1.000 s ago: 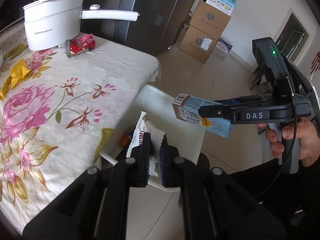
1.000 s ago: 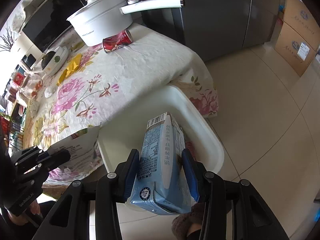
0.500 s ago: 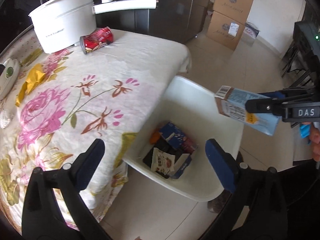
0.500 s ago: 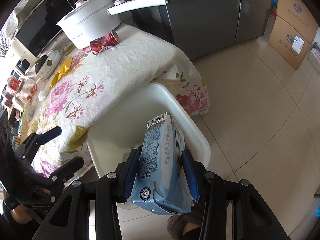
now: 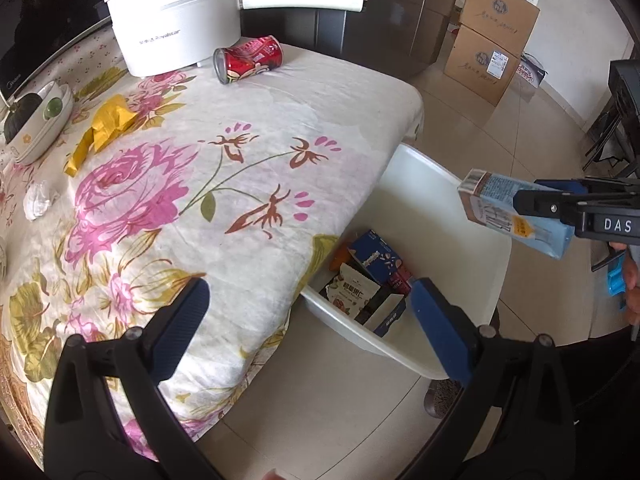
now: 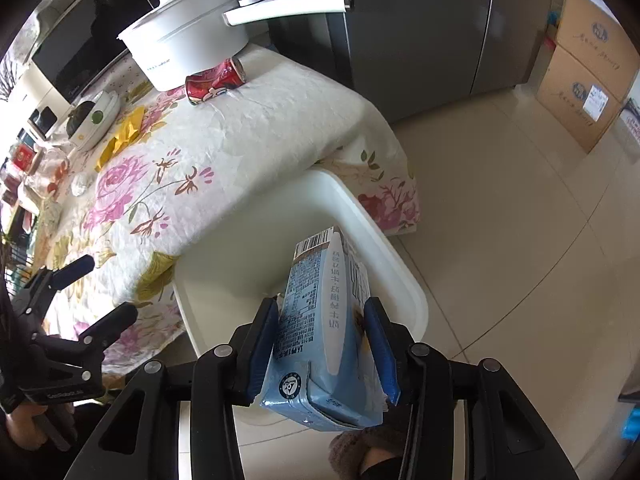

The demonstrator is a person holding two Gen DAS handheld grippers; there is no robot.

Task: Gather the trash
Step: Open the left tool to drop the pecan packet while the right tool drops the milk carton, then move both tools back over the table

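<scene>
A white bin point(image 5: 472, 304) point(image 6: 304, 208) stands on the floor against the table's edge, with several wrappers and small boxes point(image 5: 368, 276) in it. My left gripper point(image 5: 308, 320) is open and empty above the table edge and the bin's near side. My right gripper point(image 6: 324, 344) is shut on a light blue milk carton point(image 6: 324, 320) point(image 5: 516, 216) and holds it above the bin's right rim. A crushed red can point(image 5: 248, 58) point(image 6: 214, 80), a yellow wrapper point(image 5: 100, 128) and a white crumpled tissue point(image 5: 38, 202) lie on the floral tablecloth.
A white pot with a long handle point(image 5: 180, 36) stands at the table's far end. A bowl point(image 5: 36, 124) sits at the left edge. Cardboard boxes point(image 5: 492, 52) are stacked by the far wall, beside a grey fridge point(image 6: 420, 28). The floor is tiled.
My left gripper opened and let go of a white wrapper, which is now in the bin, then pulled back and up. My right gripper keeps the carton over the bin.
</scene>
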